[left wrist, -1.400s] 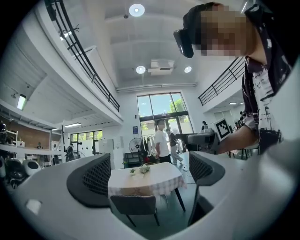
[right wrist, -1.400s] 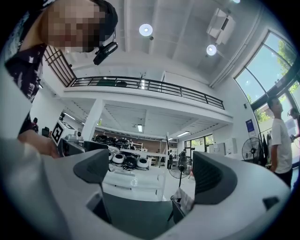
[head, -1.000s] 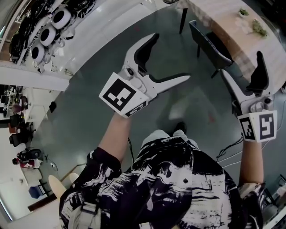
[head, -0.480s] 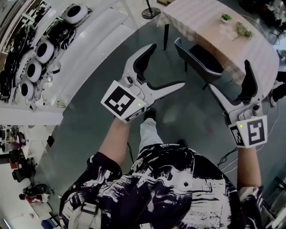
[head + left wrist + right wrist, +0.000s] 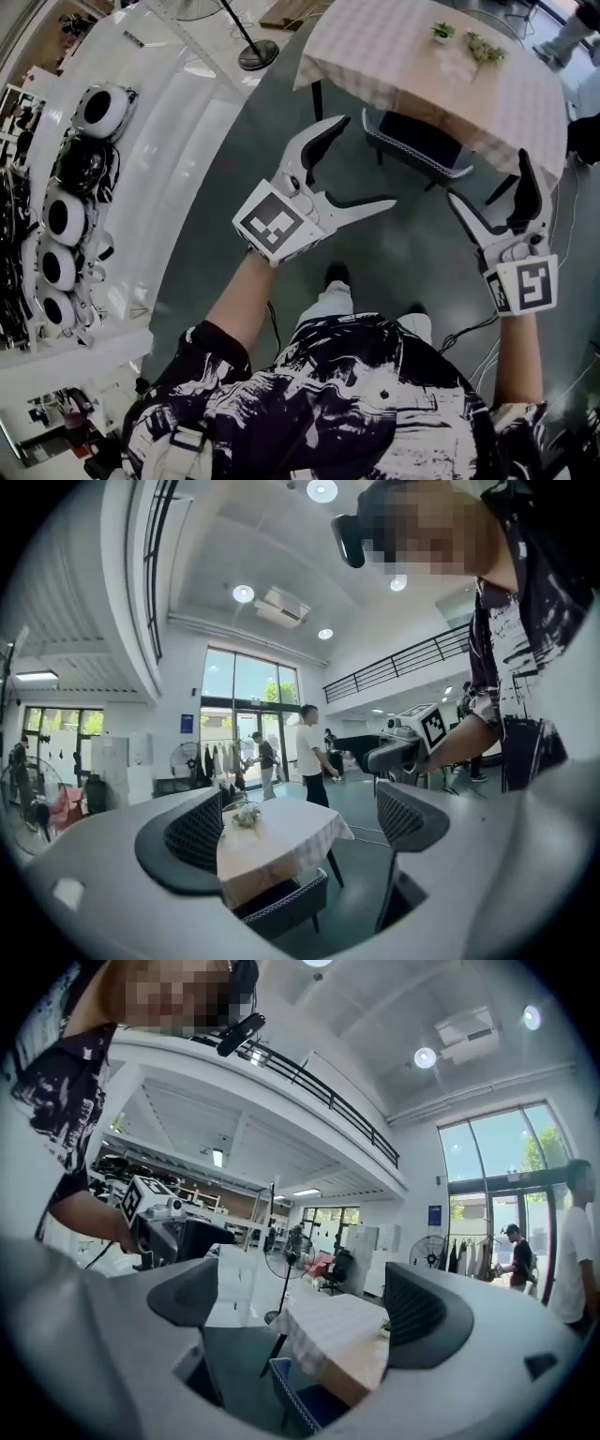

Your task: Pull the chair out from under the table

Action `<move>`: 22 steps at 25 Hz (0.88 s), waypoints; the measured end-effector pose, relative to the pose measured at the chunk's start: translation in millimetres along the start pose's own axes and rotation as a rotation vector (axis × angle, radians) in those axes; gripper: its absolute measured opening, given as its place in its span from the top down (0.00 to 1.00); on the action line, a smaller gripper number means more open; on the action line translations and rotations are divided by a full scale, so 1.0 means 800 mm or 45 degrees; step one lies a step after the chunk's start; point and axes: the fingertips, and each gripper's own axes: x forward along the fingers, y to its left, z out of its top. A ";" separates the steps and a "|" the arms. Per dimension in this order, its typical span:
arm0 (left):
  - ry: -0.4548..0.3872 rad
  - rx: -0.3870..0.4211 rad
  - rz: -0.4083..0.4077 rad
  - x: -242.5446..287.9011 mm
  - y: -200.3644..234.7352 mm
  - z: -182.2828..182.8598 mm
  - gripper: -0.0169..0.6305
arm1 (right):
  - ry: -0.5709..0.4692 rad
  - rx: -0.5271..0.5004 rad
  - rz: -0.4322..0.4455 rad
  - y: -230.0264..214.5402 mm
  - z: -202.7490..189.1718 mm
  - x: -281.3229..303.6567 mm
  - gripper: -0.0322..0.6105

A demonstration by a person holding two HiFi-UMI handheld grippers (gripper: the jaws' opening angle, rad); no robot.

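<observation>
While both grippers are being held up in mid-air, a glossy grey floor (image 5: 403, 253) is being shown, edged by a long curved white counter (image 5: 187, 122). The table (image 5: 394, 56) is being covered by a checked cloth. The dark padded chair (image 5: 417, 141) is being seen tucked under its near edge. The left gripper (image 5: 367, 161) and right gripper (image 5: 487, 178) are being held spread with nothing pinched, well apart from the chair.

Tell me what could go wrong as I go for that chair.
The tablecloth hangs right by the chair; a jaw may catch it and drag the small plants. The left gripper and right gripper are open, well short of the chair; closing early would miss. A cable lies near the feet: possible trip.
</observation>
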 end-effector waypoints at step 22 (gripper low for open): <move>0.603 0.434 -0.423 0.177 0.060 -0.283 0.21 | 0.786 -0.360 0.149 -0.012 -0.342 0.090 0.17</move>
